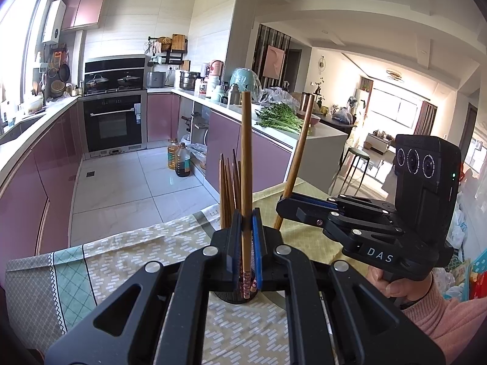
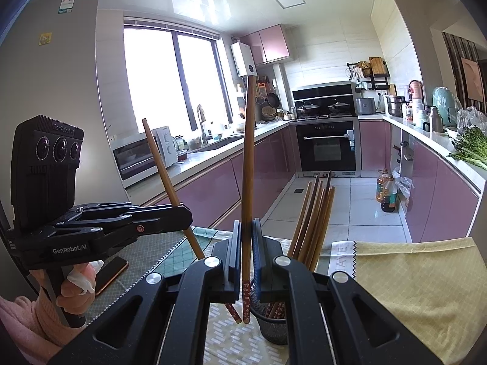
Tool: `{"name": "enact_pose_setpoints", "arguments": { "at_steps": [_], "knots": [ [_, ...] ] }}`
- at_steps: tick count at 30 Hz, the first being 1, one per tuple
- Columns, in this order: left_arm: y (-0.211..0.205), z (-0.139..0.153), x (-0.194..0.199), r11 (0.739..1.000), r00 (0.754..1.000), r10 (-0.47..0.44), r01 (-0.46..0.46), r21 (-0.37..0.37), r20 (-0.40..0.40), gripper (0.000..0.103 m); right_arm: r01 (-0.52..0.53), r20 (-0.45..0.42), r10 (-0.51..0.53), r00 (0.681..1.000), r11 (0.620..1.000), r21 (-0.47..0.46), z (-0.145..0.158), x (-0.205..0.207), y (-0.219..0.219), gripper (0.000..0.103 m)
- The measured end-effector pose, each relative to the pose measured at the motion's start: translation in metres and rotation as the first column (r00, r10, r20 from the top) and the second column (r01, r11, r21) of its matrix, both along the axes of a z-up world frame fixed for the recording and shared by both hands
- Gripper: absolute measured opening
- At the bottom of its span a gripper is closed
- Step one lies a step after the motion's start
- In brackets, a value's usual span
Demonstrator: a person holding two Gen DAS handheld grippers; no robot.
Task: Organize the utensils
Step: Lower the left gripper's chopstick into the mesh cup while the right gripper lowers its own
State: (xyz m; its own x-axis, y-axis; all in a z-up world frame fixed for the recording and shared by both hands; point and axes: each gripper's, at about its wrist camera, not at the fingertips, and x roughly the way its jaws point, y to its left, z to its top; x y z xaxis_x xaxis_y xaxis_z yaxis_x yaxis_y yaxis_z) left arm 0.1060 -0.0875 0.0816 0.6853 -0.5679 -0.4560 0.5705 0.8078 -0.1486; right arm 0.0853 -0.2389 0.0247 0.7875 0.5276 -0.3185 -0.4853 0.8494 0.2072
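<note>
Each gripper holds one wooden chopstick near the mesh holder.

The left gripper (image 1: 247, 228) has its fingers clamped on a near-upright chopstick (image 1: 246, 158); the right gripper (image 2: 246, 237) pinches another chopstick (image 2: 247, 176), patterned tip down, just beside the black mesh holder (image 2: 274, 322) of chopsticks standing on the cloth-covered bench (image 2: 420, 289).

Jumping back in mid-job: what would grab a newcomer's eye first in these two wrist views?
Two long brown wooden chopsticks stand out, each pinched between closed fingers: one in the left gripper, upright, one in the right gripper, nearly upright. Just behind them a black mesh holder on the patterned tablecloth already carries a bundle of matching chopsticks. Beyond the table, pink kitchen cabinets fill the background.
</note>
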Motion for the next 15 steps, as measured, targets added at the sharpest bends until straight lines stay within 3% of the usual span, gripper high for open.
{"name": "enact_pose_setpoints", "arguments": {
  "at_steps": [15],
  "knots": [
    [0.0016, 0.0037, 0.0003, 1.0, 1.0, 0.005, -0.005, -0.01, 0.012, 0.008, 0.007, 0.005, -0.007, 1.0, 1.0, 0.007, 0.0022, 0.0038, -0.0033, 0.006]
  ]
}}
